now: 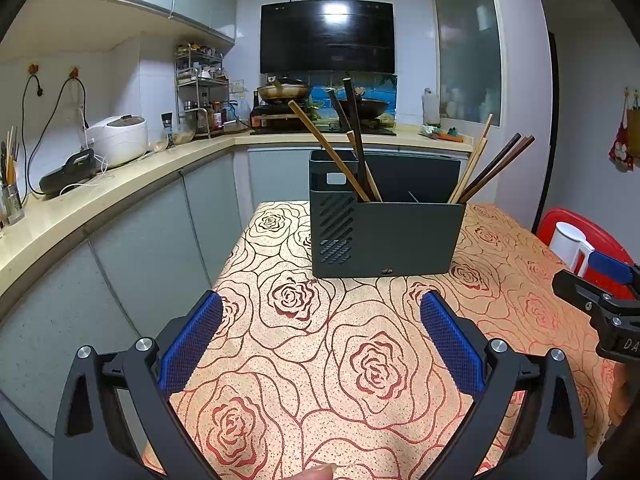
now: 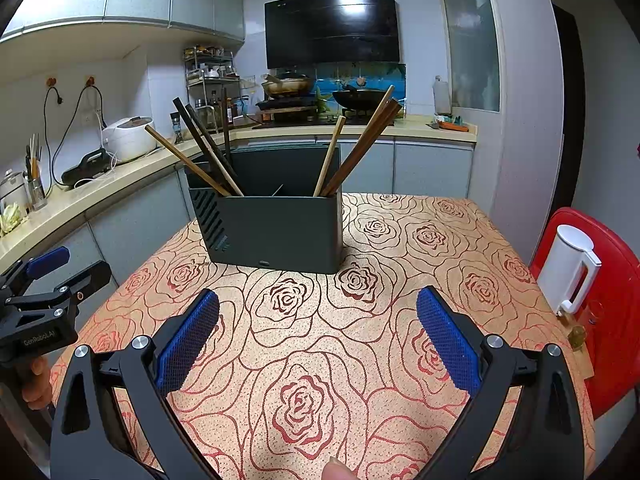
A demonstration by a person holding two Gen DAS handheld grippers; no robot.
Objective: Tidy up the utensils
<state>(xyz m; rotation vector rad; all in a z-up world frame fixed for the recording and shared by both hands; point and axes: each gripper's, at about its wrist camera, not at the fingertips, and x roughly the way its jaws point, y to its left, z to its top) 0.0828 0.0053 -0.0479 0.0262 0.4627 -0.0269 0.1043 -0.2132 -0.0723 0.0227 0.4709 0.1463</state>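
Note:
A dark grey utensil holder (image 1: 400, 236) stands on the rose-patterned table (image 1: 340, 340); it also shows in the right wrist view (image 2: 276, 228). Several wooden and dark chopsticks (image 1: 340, 152) lean in its left end, and more chopsticks (image 1: 492, 168) lean in its right end. In the right wrist view the chopsticks stand left (image 2: 200, 152) and right (image 2: 356, 148). My left gripper (image 1: 320, 316) is open and empty, short of the holder. My right gripper (image 2: 318, 312) is open and empty, also short of the holder.
A white kettle (image 2: 568, 268) sits on a red chair (image 2: 612, 320) at the table's right. A kitchen counter (image 1: 100, 196) with a rice cooker (image 1: 118, 138) runs along the left. A stove with pans (image 1: 320, 100) stands behind.

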